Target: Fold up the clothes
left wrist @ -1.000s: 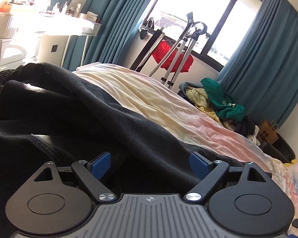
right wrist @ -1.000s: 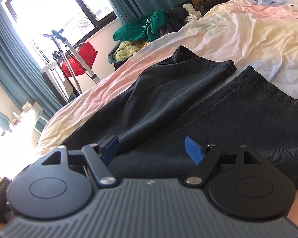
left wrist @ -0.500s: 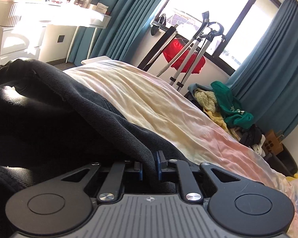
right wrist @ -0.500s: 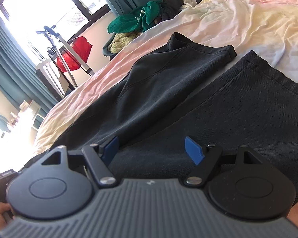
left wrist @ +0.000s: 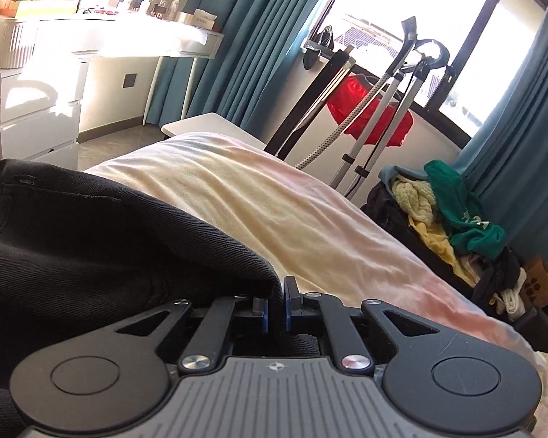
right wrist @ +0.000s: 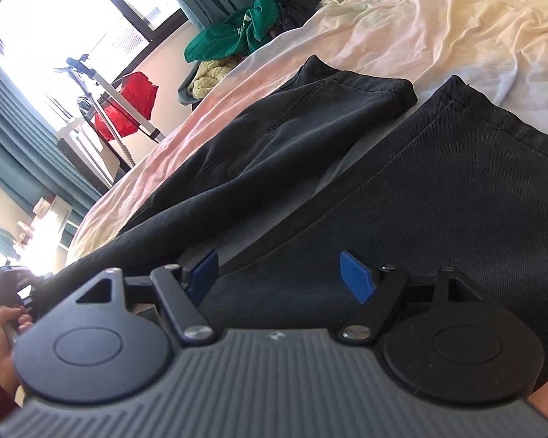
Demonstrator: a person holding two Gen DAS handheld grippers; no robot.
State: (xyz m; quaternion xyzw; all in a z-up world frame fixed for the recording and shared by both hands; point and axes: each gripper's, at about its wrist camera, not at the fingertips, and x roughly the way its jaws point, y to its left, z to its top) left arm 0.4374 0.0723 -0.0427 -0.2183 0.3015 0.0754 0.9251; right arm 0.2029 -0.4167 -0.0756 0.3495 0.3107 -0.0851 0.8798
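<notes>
Left gripper [left wrist: 276, 304] has closed since the earlier frame, now pinching black twill trousers [right wrist: 438, 189].
Right gripper [right wrist: 277, 273] open, empty; a thin pinch may slip off at the bed [left wrist: 274, 211] edge.

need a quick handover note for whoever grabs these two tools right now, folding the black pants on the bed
Left tool: jaws closing on a fold of the black pants, cloth pinched between the blue pads near the waist end.
Right tool: open, holding nothing, hovering low over the near pant leg.
Pants: spread on the bed sheet, both legs flat and apart, with a strip of sheet showing between them; far leg slightly rumpled.
Done: left grip taken only. No fold made yet.
Left: probably grab the near leg with the right tool, lay one leg over the other, then fold lengthwise.
</notes>
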